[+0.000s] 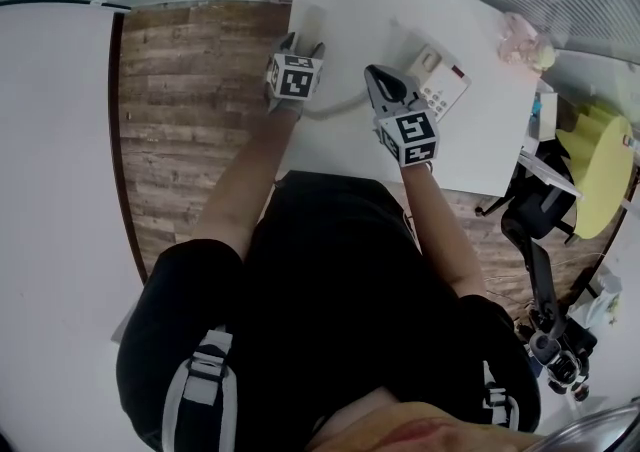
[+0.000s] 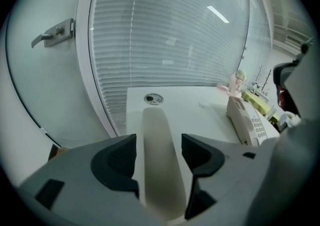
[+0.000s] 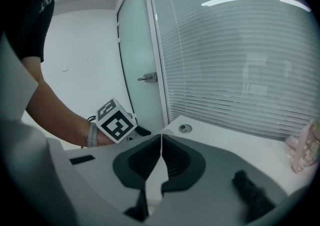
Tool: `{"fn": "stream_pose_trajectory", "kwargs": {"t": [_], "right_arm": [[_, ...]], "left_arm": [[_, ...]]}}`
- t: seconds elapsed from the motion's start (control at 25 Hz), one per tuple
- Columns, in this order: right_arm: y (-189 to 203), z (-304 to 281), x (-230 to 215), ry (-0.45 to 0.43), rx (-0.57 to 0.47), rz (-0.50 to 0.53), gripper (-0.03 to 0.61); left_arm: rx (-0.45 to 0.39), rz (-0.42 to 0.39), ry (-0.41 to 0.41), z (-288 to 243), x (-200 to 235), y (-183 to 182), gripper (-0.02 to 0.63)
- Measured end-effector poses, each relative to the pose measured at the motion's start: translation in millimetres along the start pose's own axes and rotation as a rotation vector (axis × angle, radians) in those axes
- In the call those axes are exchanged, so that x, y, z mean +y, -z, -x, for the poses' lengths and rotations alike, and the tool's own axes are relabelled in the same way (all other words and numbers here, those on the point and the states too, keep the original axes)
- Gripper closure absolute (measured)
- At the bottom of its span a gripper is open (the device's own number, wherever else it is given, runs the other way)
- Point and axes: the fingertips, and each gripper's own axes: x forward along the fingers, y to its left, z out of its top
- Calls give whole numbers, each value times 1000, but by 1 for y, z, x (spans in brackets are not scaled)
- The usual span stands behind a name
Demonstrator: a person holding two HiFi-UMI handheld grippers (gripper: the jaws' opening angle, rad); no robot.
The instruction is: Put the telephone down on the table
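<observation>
Jaws astride smooth, curved handset point(image 2: 160, 160)

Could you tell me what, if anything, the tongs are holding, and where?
Nothing is held: the left tongs stand open astride the telephone handset lying on the table; the right tongs are shut, empty.

Near end of handset point(image 2: 159, 170) beneath gripper point(image 2: 158, 141)
</observation>
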Motion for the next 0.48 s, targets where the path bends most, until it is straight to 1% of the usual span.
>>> {"fn": "stream_pose_trajectory", "kwargs": {"t": [0.12,0.24,0.48], "right_arm": [[-4,8,-1,7,-16,4,560],[-10,19,-3,19,-41,16,560],[-19,66,-9,50,-108,39,560]], "left_arm": [[-49,-18,-8,19,-4,-14,339],[-112,-44,20,42,-18,-30,339],[-241,-145,77,116,-78,-65,341]]}}
